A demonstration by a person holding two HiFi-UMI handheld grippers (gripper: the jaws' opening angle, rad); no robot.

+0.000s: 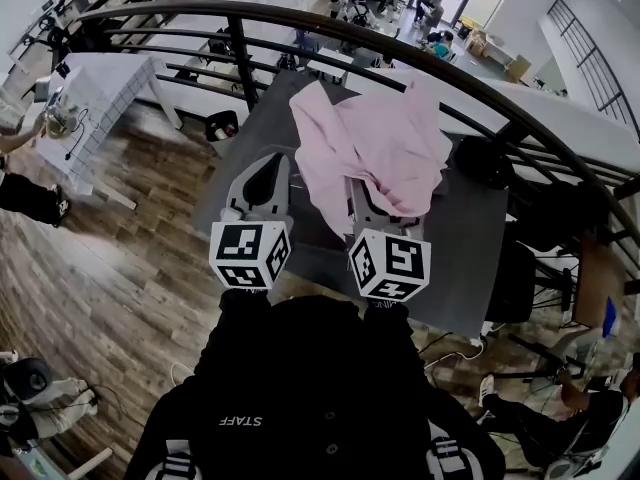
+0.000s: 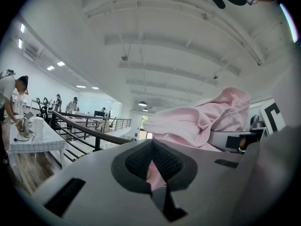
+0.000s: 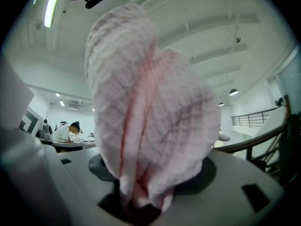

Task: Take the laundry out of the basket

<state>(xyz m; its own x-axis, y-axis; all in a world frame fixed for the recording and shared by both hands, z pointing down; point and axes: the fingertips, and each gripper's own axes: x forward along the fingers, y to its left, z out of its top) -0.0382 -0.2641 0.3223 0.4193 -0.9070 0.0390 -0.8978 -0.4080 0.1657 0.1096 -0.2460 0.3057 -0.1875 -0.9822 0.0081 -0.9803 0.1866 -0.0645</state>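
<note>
Right gripper (image 3: 141, 199): fingers clamp a bunched fold of the pink garment (image 1: 375, 148), held above the grey surface (image 1: 470, 268). Left gripper (image 2: 151, 171): fingers closed on a pink sliver. Risk: this thin pinch slips and the garment sags sideways.

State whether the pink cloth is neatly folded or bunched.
Bunched: the pink cloth drapes in loose crumpled folds over the right gripper, which pinches it.

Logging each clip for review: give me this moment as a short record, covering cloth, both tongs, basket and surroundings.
item: pink cloth, lifted, bunched
right tongs: closed on the cloth, which drapes over them
left tongs: closed, pink sliver pinched between them
basket: not in view
below: grey table, beside a dark railing
</note>
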